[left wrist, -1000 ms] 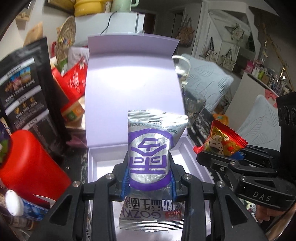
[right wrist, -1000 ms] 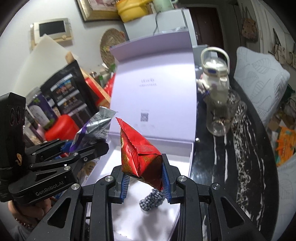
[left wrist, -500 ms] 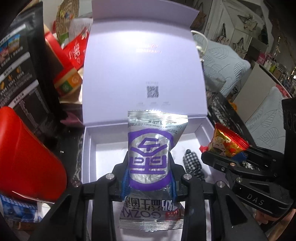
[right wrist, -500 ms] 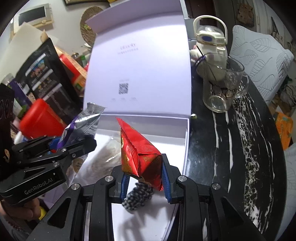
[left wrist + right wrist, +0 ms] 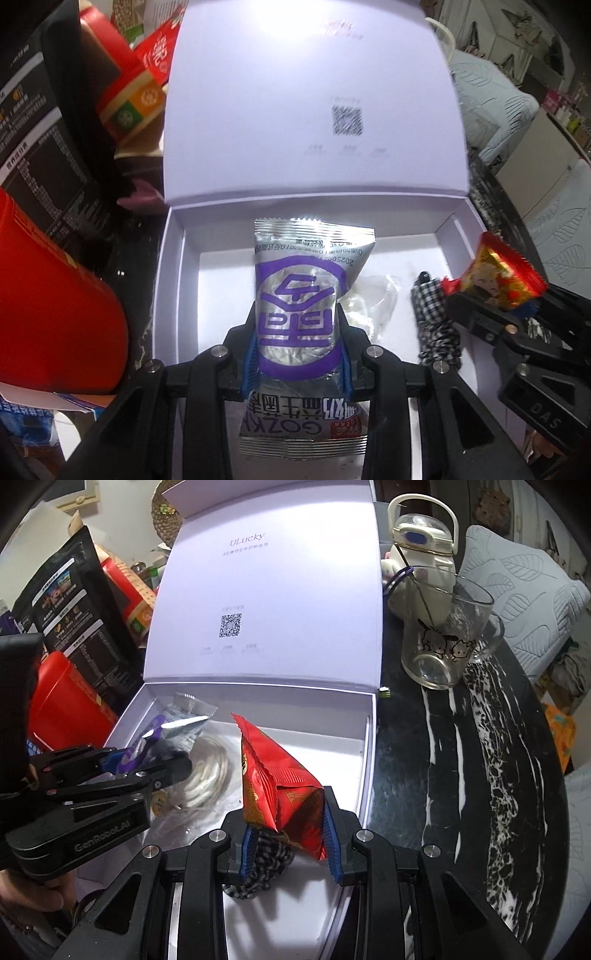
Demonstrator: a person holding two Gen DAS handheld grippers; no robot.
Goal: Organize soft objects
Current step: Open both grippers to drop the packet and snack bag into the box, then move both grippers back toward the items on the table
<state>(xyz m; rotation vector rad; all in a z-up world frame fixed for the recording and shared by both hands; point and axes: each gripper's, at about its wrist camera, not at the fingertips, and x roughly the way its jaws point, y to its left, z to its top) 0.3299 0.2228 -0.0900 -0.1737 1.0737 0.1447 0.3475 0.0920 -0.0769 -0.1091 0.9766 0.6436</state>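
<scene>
Box (image 5: pixel 173 280) with its lid up is sitting on the dark table, waiting for soft things. Left gripper (image 5: pixel 297 354) is squeezing a silver snack packet (image 5: pixel 299 295) over the box's middle. Right gripper (image 5: pixel 288 845) is squeezing a red snack packet (image 5: pixel 280 782) near the box's right edge, above a checkered scrunchie (image 5: pixel 262 867). Next, I think, both should lower and let go.

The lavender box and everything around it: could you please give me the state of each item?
lavender box: lid open, upright.
silver packet: clamped in left gripper, over the box.
red packet: clamped in right gripper, over the box.
checked cloth: lying in the box.
glass mug: upright, empty.
</scene>
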